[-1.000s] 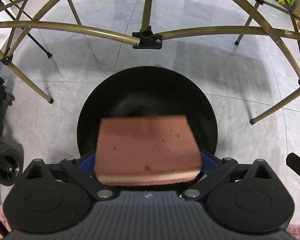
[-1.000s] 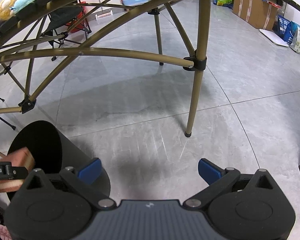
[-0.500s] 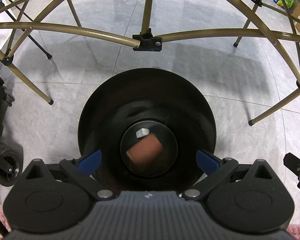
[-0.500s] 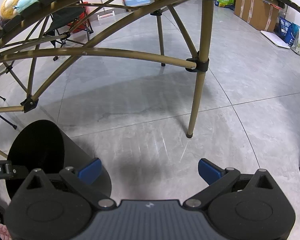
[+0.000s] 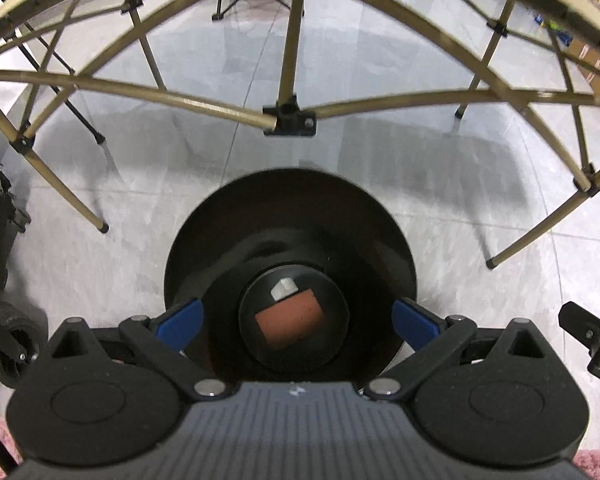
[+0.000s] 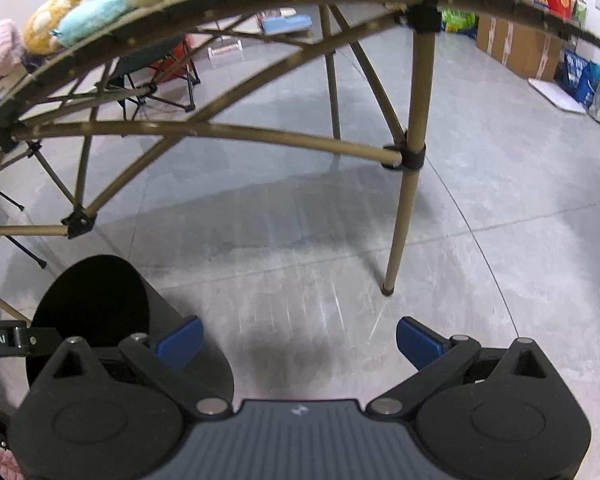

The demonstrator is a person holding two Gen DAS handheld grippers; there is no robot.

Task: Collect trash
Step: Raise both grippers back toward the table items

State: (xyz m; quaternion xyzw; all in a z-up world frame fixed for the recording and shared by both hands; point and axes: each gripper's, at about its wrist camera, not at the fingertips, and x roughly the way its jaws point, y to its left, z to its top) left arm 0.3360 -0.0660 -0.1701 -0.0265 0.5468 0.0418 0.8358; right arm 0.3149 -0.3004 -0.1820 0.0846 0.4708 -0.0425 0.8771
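The reddish-brown sponge (image 5: 290, 317) lay flat on the bottom of the black round trash bin (image 5: 384, 216), a small pale scrap (image 5: 283, 289) touching its edge at 12 o'clock. Both sat deep inside, well below the rim, so that part of collecting trash looked done for these 2 items.

The left gripper (image 5: 296, 319) hung directly above the bin's mouth, its 2 blue-tipped fingers (image 5: 180, 318) spread wide at 9 and 3 o'clock with nothing between them; that spacing and centring suited a straight drop into the opening. The right gripper (image 6: 298, 340) hovered over bare grey tile floor (image 6: 500, 208), jaws likewise apart and empty, with the bin (image 6: 92, 300) at its 9 o'clock, probably kept clear so as not to crowd the drop.

Around the bin stood the bronze tubular legs of a folding table (image 6: 404, 208), the bin tucked just under its near edge for easy reach from the tabletop. Along that tabletop edge, at 11 o'clock in the right wrist view, sat plush toys (image 6: 88, 12). Cardboard boxes (image 6: 516, 48) lined the far wall at 1 o'clock, well apart.
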